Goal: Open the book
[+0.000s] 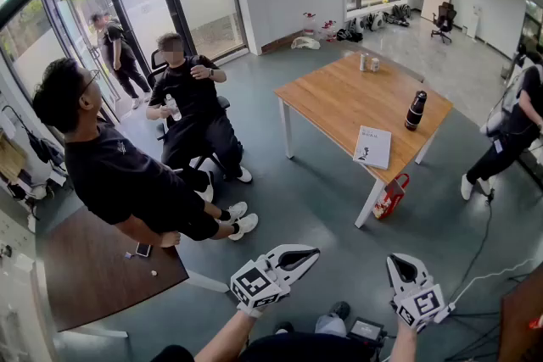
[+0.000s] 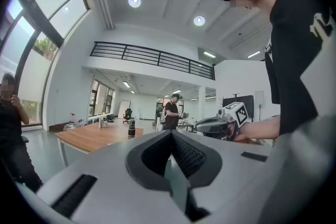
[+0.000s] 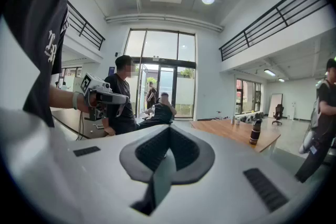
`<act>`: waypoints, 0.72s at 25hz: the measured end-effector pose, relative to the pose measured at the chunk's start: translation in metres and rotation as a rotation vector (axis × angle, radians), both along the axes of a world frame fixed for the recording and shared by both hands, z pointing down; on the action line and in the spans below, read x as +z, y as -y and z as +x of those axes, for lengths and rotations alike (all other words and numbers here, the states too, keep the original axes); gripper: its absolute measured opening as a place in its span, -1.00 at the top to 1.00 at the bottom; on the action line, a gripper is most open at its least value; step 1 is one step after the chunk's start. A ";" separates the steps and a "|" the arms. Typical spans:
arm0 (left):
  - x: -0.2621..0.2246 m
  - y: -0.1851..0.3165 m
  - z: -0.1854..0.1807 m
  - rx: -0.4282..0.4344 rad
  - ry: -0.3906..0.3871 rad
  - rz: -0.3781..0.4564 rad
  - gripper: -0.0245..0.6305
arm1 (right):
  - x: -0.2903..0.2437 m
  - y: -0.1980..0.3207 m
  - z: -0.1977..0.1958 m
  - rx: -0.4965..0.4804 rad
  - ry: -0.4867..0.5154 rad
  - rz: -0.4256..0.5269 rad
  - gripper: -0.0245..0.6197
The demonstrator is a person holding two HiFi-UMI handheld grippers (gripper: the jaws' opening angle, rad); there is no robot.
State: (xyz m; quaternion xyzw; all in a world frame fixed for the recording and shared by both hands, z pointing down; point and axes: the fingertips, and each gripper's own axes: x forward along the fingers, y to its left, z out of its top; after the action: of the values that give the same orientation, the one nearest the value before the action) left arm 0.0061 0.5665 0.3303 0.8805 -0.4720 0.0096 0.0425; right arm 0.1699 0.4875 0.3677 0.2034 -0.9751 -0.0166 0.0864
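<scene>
The book [image 1: 372,147], white-covered and closed, lies near the front corner of the wooden table [image 1: 339,97] in the head view. Both grippers are held in the air well short of that table, close to my body. My left gripper [image 1: 310,252] is shut with nothing in it. My right gripper [image 1: 399,261] is shut and empty too. In the left gripper view the jaws of the left gripper [image 2: 170,153] meet, and the table [image 2: 89,139] shows far off. In the right gripper view the right gripper [image 3: 168,148] has its jaws together. The book shows in neither gripper view.
A dark bottle [image 1: 416,110] and two cans [image 1: 368,63] stand on the wooden table. A red bag [image 1: 392,196] leans at its front leg. Two people sit at the left near a dark table [image 1: 93,275]. Another person [image 1: 509,131] stands at the right. A white cable [image 1: 488,275] crosses the floor.
</scene>
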 end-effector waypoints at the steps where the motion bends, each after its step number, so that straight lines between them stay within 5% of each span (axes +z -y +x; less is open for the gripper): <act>1: -0.001 0.013 0.006 -0.002 0.001 -0.001 0.91 | -0.001 0.014 0.006 -0.002 -0.002 0.002 0.96; 18: -0.010 0.148 0.074 -0.061 0.043 -0.035 0.91 | 0.001 0.159 0.067 -0.054 0.005 -0.025 0.96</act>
State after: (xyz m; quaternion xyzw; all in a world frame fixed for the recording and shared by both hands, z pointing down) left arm 0.0802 0.4185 0.3203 0.8643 -0.4994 0.0354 0.0483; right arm 0.2371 0.3288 0.3687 0.1760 -0.9806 -0.0063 0.0861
